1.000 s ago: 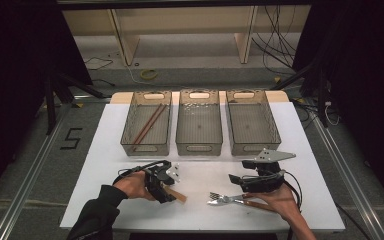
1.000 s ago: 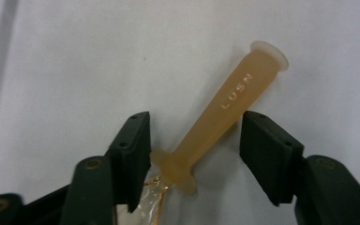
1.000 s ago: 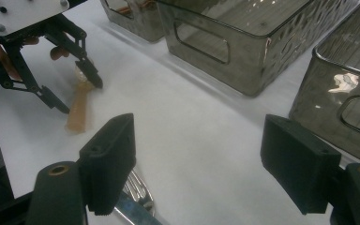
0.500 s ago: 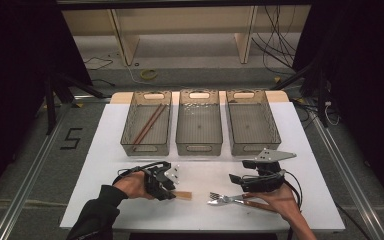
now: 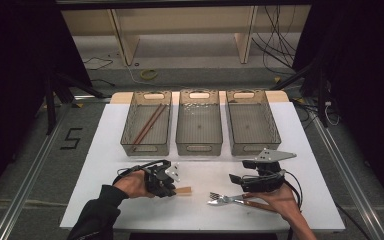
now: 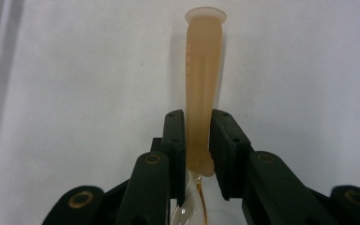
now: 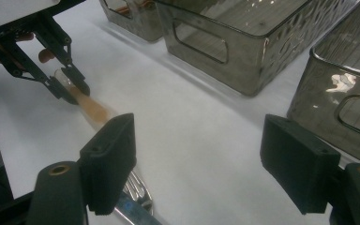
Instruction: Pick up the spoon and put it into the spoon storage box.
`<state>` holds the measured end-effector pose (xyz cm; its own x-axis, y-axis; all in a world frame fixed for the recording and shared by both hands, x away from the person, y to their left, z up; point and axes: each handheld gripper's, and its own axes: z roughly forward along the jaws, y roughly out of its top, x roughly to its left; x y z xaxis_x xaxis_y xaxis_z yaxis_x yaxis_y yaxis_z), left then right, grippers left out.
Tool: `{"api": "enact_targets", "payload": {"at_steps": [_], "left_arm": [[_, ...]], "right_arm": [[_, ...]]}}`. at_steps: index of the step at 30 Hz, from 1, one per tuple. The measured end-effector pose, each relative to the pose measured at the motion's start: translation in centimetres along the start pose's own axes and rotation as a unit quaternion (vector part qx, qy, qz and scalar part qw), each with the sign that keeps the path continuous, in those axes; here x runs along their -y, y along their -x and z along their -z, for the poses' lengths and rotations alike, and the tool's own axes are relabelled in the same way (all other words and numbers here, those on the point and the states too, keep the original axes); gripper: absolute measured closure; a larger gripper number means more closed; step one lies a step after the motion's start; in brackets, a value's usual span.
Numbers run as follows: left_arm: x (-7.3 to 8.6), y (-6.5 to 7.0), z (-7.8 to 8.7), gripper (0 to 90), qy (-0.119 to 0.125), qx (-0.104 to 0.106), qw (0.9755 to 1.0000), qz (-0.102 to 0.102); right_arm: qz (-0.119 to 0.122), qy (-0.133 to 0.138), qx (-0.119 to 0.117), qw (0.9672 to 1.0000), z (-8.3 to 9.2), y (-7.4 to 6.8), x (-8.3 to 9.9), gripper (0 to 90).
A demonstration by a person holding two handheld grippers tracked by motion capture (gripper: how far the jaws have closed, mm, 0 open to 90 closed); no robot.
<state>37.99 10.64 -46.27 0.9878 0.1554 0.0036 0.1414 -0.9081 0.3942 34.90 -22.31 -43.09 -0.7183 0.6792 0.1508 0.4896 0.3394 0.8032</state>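
Left tongs (image 6: pixel 198 140) closing on a tan-handled utensil (image 6: pixel 200 84) on the white bench (image 5: pixel 105 150).

At the left, the left tongs are lying low over the bench in front of the left bin (image 5: pixel 147 131), which is holding two brown sticks (image 5: pixel 146 125); their jaws have just been closing and are now pressing on both sides of the utensil's tan handle, whose flared end is pointing away from the tongs toward the middle of the bench, while its clear end is sitting under the jaws. The middle bin (image 5: pixel 199 129) and right bin (image 5: pixel 252 127) are standing side by side beyond. At the right, the right tongs (image 7: pixel 197 164) are resting with jaws wide apart, nothing between them, and a metal fork (image 5: pixel 222 199) is lying on the bench just beside them.
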Motion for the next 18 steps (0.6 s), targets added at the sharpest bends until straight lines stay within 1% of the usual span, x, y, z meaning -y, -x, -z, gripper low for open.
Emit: {"api": "enact_targets", "payload": {"at_steps": [2, 7, 8, 12, 14, 15, 16, 18], "left_arm": [[-0.12, -0.01, -0.03, 75.5, -0.007, 0.000, 1.0000, 0.004], [-0.10, -0.15, -0.14, 74.6, -0.004, 0.003, 0.9999, 0.014], [-0.19, -0.06, -0.29, 74.2, -0.004, 0.004, 0.9998, 0.019], [-0.34, 0.01, -0.43, 73.8, -0.013, 0.002, 0.9998, 0.014], [-0.38, 0.16, -0.45, 74.4, -0.011, -0.005, 0.9999, 0.008], [-0.38, 0.16, -0.45, 75.1, -0.011, -0.005, 0.9999, 0.008], [-0.52, 0.25, -0.39, 75.8, -0.016, -0.010, 0.9998, 0.002], [-0.54, 0.26, -0.34, 77.0, -0.014, -0.014, 0.9998, 0.004]], "right_arm": [[0.000, -0.001, 0.000, 1.0000, -0.01, -0.01, 0.00, 27.9], [0.000, -0.002, 0.001, 1.0000, 0.01, 0.01, 0.01, 27.8], [0.000, 0.000, 0.000, 1.0000, 0.00, 0.03, 0.01, 27.9], [0.000, 0.000, 0.001, 1.0000, 0.01, 0.03, 0.00, 27.9], [0.000, 0.000, 0.001, 1.0000, 0.00, 0.02, 0.01, 27.9], [0.000, -0.002, 0.001, 1.0000, 0.00, 0.01, 0.00, 27.9], [0.000, -0.001, 0.001, 1.0000, 0.00, 0.00, 0.00, 27.9], [0.001, -0.002, 0.001, 1.0000, -0.01, 0.01, 0.00, 27.9]]}}
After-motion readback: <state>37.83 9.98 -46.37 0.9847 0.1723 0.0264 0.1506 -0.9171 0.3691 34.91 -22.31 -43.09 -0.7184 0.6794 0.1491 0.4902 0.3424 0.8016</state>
